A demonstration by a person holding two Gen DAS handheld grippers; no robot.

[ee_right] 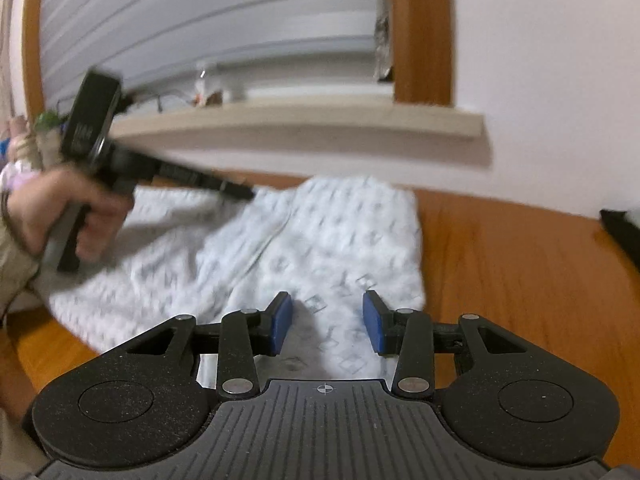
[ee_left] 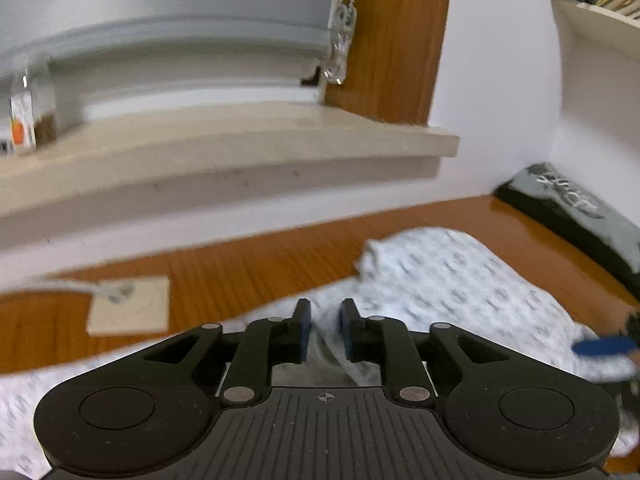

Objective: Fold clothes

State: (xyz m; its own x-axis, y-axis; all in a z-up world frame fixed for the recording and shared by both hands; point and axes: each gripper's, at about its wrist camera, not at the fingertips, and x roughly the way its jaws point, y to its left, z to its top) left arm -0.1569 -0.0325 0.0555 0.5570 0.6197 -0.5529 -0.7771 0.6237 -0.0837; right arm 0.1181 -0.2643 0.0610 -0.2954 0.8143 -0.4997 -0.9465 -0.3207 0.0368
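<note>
**Ana:** Tabletop (ee_right: 520,264) first: orange-brown wood under a window sill (ee_left: 240,144), and most of its middle is taken by the garment (ee_right: 320,232), a white cloth with a small grey print, lying rumpled and partly doubled over, one edge near the wall.

**Ben:** And the risks from here?

**Ana:** One would judge the main one to be a thin catch. The left claw (ee_left: 326,332) has its pads nearly together with a ridge of the cloth rising between them, though blur hides whether they truly pinch it. If only a pucker is caught, a pull could let it slip out and the fold would sag.

**Ben:** The other side?

**Ana:** The right claw (ee_right: 327,324) stands parted over the near part of the cloth, nothing pressed between its blue pads. Should it close from there it may gather one layer only, or drag the piece toward the bare wood on the right.

**Ben:** Poses?

**Ana:** Both tools tip downward toward the cloth. The person's left hand (ee_right: 68,216) wraps the handle, its tool reaching over the far left part of the garment.

**Ben:** Anything smaller?

**Ana:** A pale square coaster (ee_left: 130,306) lies on the wood, left of the cloth and apart from it.
</note>
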